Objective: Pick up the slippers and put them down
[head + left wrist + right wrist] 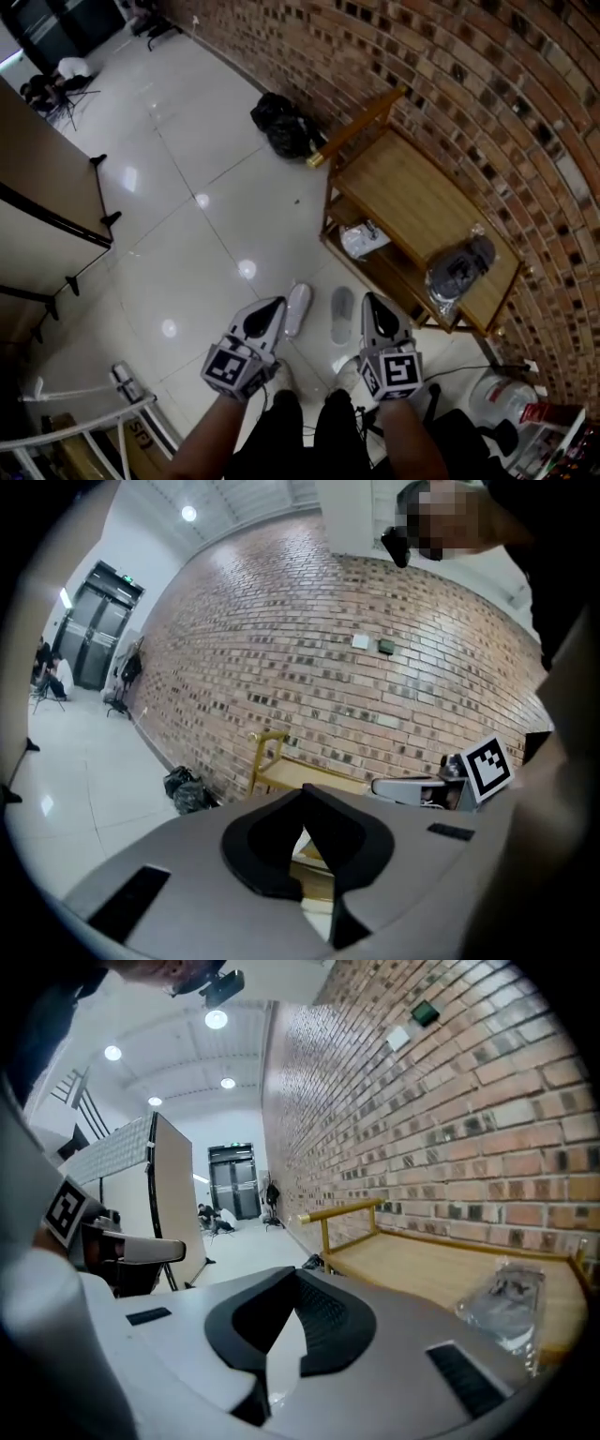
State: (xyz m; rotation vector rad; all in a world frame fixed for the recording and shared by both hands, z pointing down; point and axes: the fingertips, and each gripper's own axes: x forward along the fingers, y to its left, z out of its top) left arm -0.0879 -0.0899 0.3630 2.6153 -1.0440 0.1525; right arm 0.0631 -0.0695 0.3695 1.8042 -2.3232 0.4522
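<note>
Two slippers (298, 309) are lying flat on the white floor (187, 244), side by side and roughly parallel. The left one is looking pale, almost white, and the right one (342, 315) is looking grey. They are sitting just in front of the shelf (412, 197), between the tips of the two grippers as the head view shows them. Nothing is touching them.

There are two grippers. The left gripper (274, 309) is showing its jaws closed tip to tip with nothing between them (305, 795). The right gripper (372, 307) is likewise pinched together and empty (295, 1275).

One shelf with two levels is standing against the brick wall (469, 84). One clear packet (459, 270) holding something grey is resting on its top, and one white packet (364, 240) on its lower level. Two black bags (281, 127) are slumping by the wall beyond it.

The slippers are small in the head view, so their straps and soles are hard to make out. Both gripper views are looking out over the shelf and wall, so the slippers are showing in the head view only. The shelf's lower level is partly hidden under its top.
</note>
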